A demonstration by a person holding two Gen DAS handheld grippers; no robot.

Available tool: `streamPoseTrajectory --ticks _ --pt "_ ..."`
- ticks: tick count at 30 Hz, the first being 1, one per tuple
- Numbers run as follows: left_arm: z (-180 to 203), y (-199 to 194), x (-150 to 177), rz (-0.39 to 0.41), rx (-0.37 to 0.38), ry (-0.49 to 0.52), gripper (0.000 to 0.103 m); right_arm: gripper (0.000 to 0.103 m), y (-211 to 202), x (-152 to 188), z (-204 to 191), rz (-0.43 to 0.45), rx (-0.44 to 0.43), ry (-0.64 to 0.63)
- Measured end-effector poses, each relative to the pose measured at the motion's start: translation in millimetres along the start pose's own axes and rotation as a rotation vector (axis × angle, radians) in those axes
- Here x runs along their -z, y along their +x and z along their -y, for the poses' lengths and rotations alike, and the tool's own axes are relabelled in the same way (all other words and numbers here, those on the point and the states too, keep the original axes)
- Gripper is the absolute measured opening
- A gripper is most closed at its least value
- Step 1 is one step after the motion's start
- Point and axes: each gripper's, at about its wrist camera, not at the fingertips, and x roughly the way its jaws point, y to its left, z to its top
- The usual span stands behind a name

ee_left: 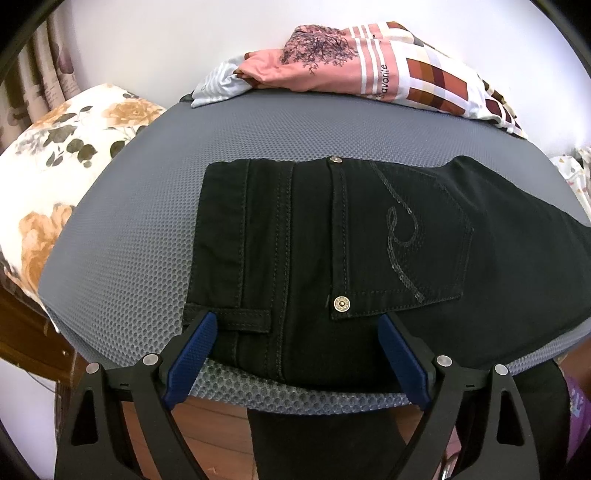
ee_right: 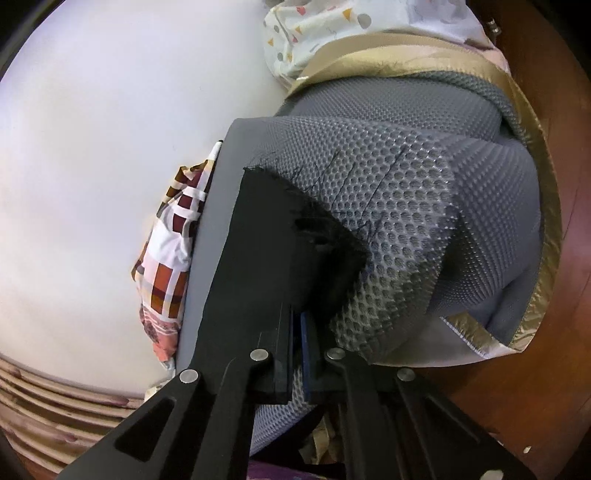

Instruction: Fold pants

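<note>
While the left tongs [ee_left: 297, 334] are standing wide open, their two blue pads [ee_left: 192, 360] are hovering over the near edge of the black jeans [ee_left: 369, 240], one pad near the belt loop at the waistband corner, the other just below the lower rivet [ee_left: 342, 303] of the back pocket [ee_left: 402, 240]. Nothing is sitting between the pads. The jeans are lying flat on a grey mesh-covered mattress [ee_left: 129, 240], waistband toward the left of the left wrist view, the pocket with its curling stitched motif facing up, and the legs are running off to the right. The near part of the seat is reaching the mattress edge, where wooden flooring is showing below.

In the right wrist view, the right tongs [ee_right: 295, 343] are pinched tight on the black jeans [ee_right: 266, 251], with folded layers of denim clamped between the dark fingers and only a sliver of blue pad [ee_right: 306, 350] showing. The frayed hem [ee_right: 314, 221] of the leg is lying beyond the fingertips on the grey mesh mattress [ee_right: 424, 192], loose threads trailing over the mesh.

Farther out, a pink and checked cloth [ee_left: 369, 70] is lying bunched at the far edge of the mattress against a pale wall; its checked part [ee_right: 166, 258] is also showing in the right wrist view. A floral pillow [ee_left: 55, 177] is resting at the left beside striped curtains. A beige-trimmed cover [ee_right: 546, 206] is wrapping the mattress corner, and a dotted white fabric [ee_right: 314, 29] is lying beyond it.
</note>
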Motion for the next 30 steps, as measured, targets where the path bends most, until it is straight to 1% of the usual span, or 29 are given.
streamPoseTrajectory --ticks 4,6,7,8,9,12,15,19,24,28,30 --pt "1.5 0.0 0.5 -0.002 -0.016 0.021 0.089 0.002 0.6 0.3 12.2 -0.005 -0.013 0.045" --pt "1.7 0.1 0.7 -0.002 -0.012 0.02 0.09 0.003 0.7 -1.8 11.8 -0.01 -0.03 0.044" --pt "2.1 0.0 1.0 -0.001 -0.011 0.02 0.091 0.005 -0.6 -3.2 13.7 -0.009 -0.04 0.06" --pt "1.6 0.1 1.1 -0.002 -0.011 0.022 0.091 0.01 -6.5 -5.8 18.5 0.013 -0.073 0.094" --pt "1.6 0.1 1.0 -0.002 -0.012 0.022 0.091 0.01 -11.6 -7.8 20.6 0.033 -0.087 0.108" --pt "1.8 0.3 1.3 -0.001 -0.009 0.02 0.092 0.012 -35.3 -19.0 28.2 0.112 -0.064 0.112" --pt "4.2 0.3 2.0 -0.002 -0.02 0.035 0.093 0.017 -43.1 -29.7 36.1 0.128 -0.06 0.123" --pt "5.6 1.4 2.4 -0.004 -0.025 0.041 0.094 0.03 -31.1 -33.8 34.8 0.095 -0.077 0.123" --pt "6.5 2.3 3.2 -0.002 -0.017 0.034 0.094 0.03 -12.1 -25.8 21.0 0.071 -0.083 0.09" --pt "4.2 1.8 2.4 -0.003 -0.024 0.048 0.094 0.032 10.4 -17.3 -2.6 0.047 -0.057 -0.007" --pt "4.3 1.7 2.3 -0.003 -0.021 0.045 0.094 0.032 21.1 -16.4 -11.6 0.041 -0.044 -0.031"
